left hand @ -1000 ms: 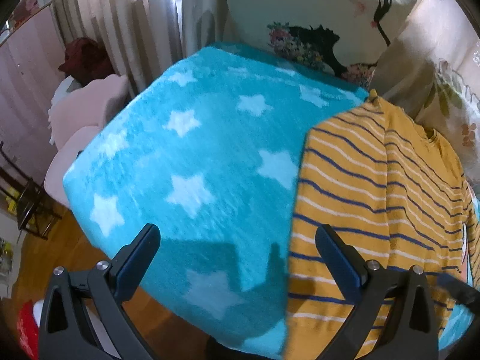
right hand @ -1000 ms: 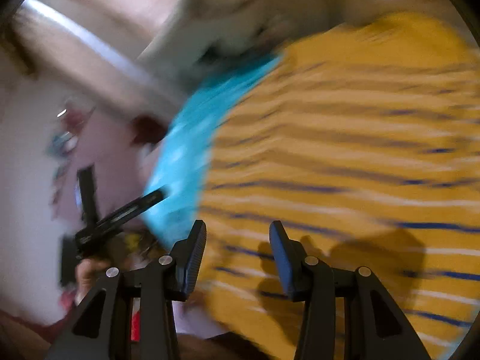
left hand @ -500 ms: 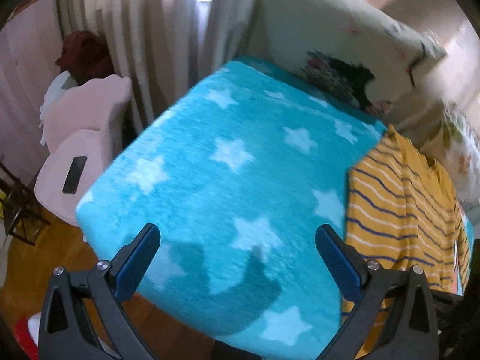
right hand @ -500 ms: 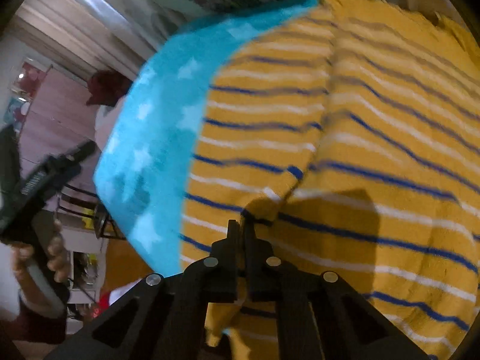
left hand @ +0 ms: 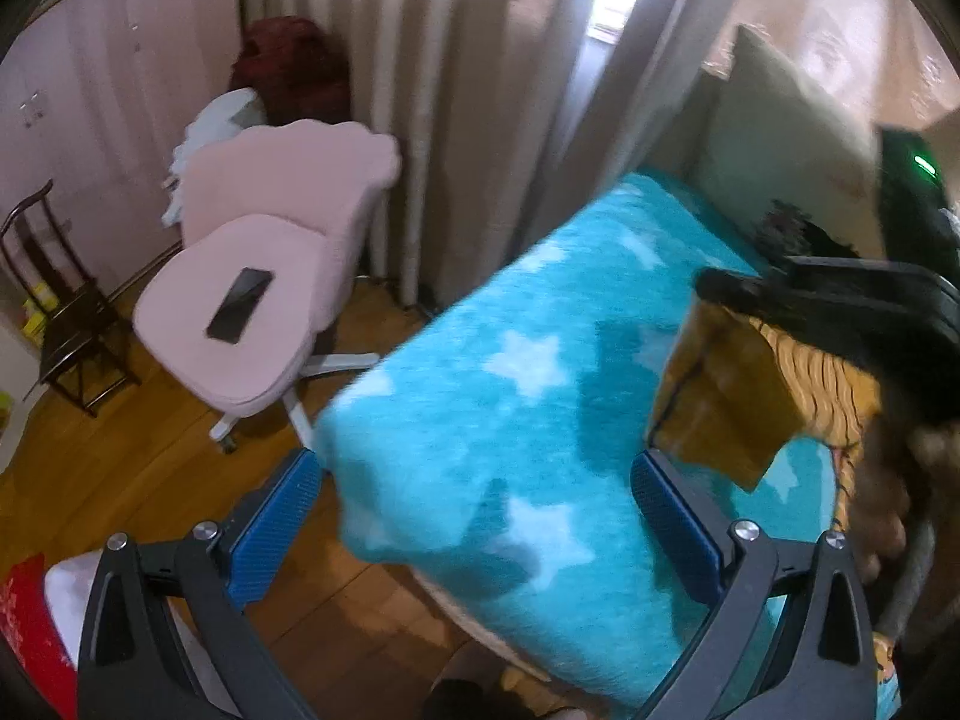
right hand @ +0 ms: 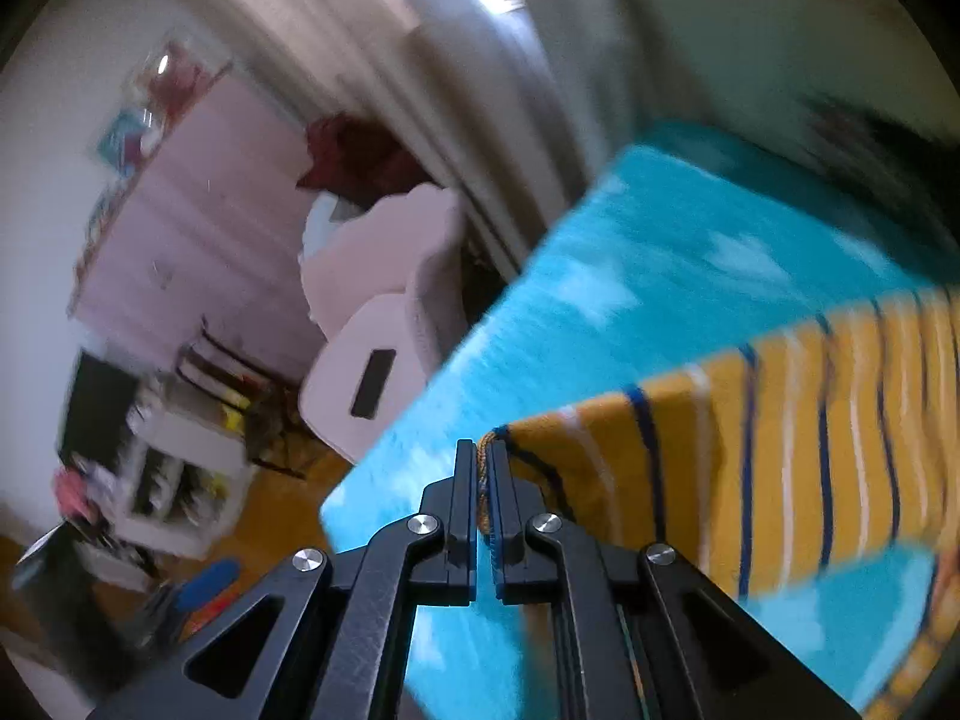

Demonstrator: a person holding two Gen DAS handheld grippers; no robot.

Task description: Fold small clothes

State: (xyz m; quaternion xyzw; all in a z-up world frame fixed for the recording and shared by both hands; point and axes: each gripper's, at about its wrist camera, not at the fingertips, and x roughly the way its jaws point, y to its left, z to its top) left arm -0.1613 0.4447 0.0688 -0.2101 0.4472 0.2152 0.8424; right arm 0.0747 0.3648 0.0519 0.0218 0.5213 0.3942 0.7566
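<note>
The right tool (right hand: 483, 480) is clamped on the edge of the yellow striped shirt (right hand: 810, 438), a thin fold of the cloth being pinched between its closed jaws. In the right wrist view the shirt is stretched away from the tool toward 3 o'clock, above the turquoise star blanket (right hand: 660, 252) of the bed. In the left wrist view the same right tool (left hand: 750, 297) is seen at 2 o'clock, with a corner of the shirt (left hand: 726, 396) hung from it over the blanket (left hand: 480, 420). The left tool (left hand: 477, 525) is held wide open over the blanket's near corner, nothing between its blue pads (left hand: 273, 531). A pink chair (left hand: 252, 324) with a dark phone (left hand: 239, 312) on its seat is seen at 10 o'clock
</note>
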